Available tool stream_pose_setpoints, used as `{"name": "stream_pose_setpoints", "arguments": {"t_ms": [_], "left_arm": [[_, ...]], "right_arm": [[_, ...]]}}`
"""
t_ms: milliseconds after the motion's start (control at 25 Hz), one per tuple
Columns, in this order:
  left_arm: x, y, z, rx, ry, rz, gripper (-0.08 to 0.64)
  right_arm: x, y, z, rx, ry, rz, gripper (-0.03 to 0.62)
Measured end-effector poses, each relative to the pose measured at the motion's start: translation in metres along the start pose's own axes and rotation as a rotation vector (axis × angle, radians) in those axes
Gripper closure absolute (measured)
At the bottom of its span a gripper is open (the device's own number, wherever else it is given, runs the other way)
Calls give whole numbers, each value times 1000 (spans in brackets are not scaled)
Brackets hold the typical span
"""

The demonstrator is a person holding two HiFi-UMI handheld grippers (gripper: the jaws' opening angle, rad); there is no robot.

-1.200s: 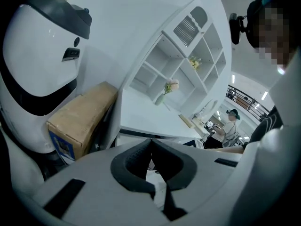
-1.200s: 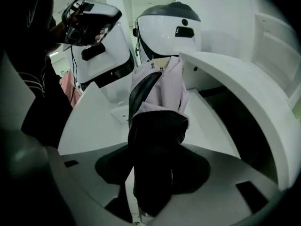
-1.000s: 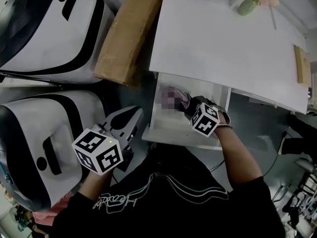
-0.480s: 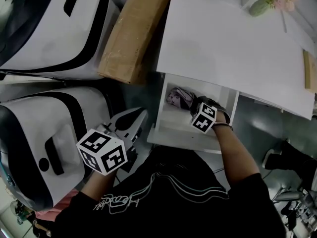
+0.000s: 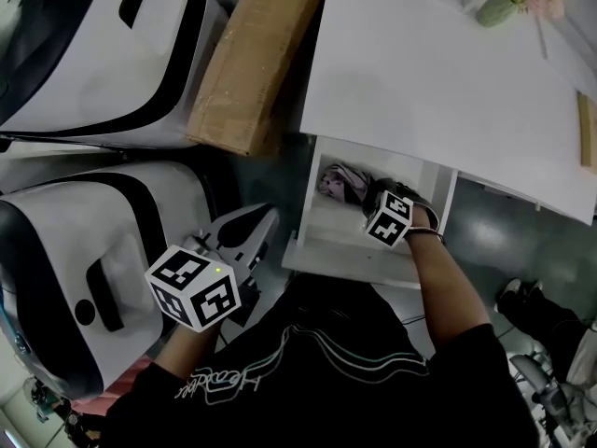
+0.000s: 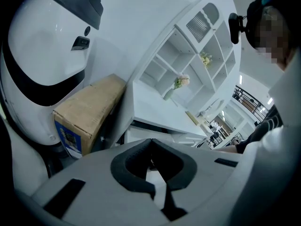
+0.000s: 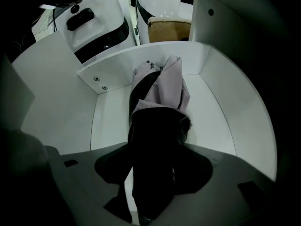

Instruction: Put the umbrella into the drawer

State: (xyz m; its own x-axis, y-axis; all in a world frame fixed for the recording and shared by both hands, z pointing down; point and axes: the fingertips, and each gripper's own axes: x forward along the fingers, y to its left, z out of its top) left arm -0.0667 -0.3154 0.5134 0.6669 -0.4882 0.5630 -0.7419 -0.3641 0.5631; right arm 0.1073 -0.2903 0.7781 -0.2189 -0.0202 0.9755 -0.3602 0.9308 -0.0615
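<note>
The right hand-held gripper is grasping the folded lilac fabric umbrella inside the open white drawer (under the white desk). The left hand-held gripper is hovering clenched, empty, between a rounded white-and-black shell and the drawer. A brown cardboard box is lying beside the desk.

The right gripper points steeply down at the end of the outstretched right forearm, its jaws set wide and clamped on the umbrella. The left gripper sits low beside the body, tilted gently downward, its jaws together with nothing between them.
</note>
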Motion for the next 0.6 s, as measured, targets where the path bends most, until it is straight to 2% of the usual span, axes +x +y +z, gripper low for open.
{"name": "stream_pose_setpoints", "arguments": {"t_ms": [200,400,600], "left_arm": [[-3,-2,1,3,-2,-16,540],[-9,-9,5,16,-13,-31,540],[-20,-19,4,29,-23,-50,540]], "right_arm": [[-1,-5,-4,23,-14,-63,342],[-17,-5,-1,77,-45,-69,328],[-50,-3,1,57,-54,-94,328]]}}
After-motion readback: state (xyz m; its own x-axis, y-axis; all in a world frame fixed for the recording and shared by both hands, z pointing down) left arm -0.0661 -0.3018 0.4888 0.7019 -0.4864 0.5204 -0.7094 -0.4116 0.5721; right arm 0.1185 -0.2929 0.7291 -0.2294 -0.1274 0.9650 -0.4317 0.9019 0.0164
